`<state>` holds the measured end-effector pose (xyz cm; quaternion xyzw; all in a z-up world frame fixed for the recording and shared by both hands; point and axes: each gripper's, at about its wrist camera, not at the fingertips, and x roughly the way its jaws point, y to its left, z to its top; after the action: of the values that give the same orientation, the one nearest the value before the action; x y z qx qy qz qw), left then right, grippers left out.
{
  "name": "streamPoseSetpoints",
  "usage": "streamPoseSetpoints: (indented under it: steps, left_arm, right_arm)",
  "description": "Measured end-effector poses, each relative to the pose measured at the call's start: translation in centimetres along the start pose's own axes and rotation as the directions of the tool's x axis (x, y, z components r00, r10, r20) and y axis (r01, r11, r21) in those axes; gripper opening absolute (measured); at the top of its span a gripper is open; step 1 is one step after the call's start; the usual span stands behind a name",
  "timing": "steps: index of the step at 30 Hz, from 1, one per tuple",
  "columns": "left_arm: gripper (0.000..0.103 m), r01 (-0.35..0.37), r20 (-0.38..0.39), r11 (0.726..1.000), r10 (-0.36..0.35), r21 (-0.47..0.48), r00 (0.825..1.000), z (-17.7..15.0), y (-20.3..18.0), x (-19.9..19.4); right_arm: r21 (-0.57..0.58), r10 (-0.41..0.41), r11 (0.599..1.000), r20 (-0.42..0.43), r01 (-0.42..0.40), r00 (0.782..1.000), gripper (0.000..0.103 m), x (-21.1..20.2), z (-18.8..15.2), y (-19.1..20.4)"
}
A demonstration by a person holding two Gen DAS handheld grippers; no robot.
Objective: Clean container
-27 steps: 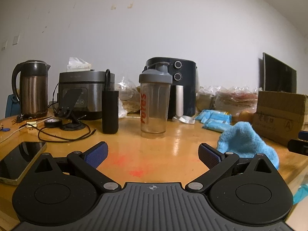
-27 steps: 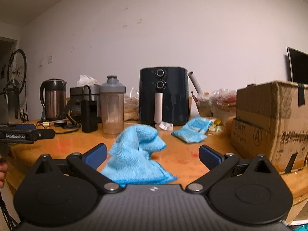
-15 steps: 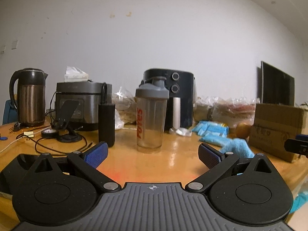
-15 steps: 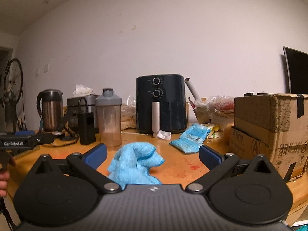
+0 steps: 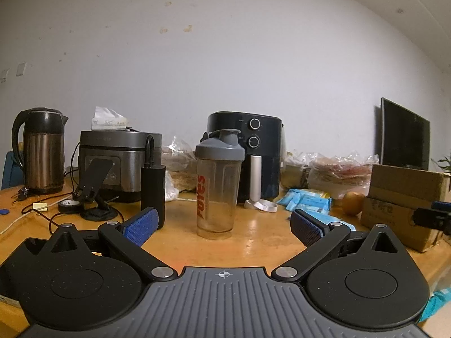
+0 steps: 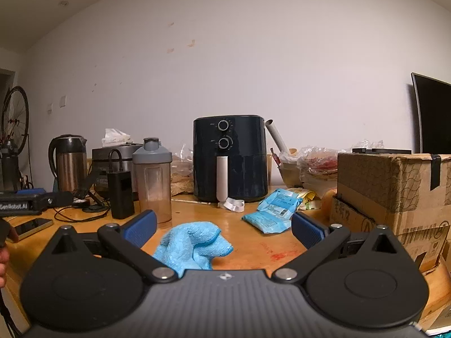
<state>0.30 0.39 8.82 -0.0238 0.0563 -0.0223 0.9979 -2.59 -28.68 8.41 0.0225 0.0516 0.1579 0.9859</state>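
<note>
Clear plastic shaker bottle [image 5: 218, 186] and fluffy blue cloth [image 6: 194, 243] face each released hand-held gripper.

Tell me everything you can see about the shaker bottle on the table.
The shaker bottle stands upright on the wooden table, in front of the air fryer and beside a black power bank. Its body looks like clear plastic, slightly cloudy, with red letters running up one side. A grey screw lid with a closed flip cap sits on top. It seems nearly empty, with some residue near the bottom. Neither gripper touches it; the left gripper is open and points at it.
</note>
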Motion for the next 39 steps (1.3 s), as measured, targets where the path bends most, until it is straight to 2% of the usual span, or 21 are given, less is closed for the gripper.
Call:
streamPoseSetpoints:
  steps: [39]
  left_arm:
    - [0.103,-0.030,-0.011,0.999,0.031,0.045,0.999,1.5,-1.5,1.4]
  right_arm:
    - [-0.039,0.031,0.999,0.011,-0.030,0.999,0.103,-0.1,0.5,1.2]
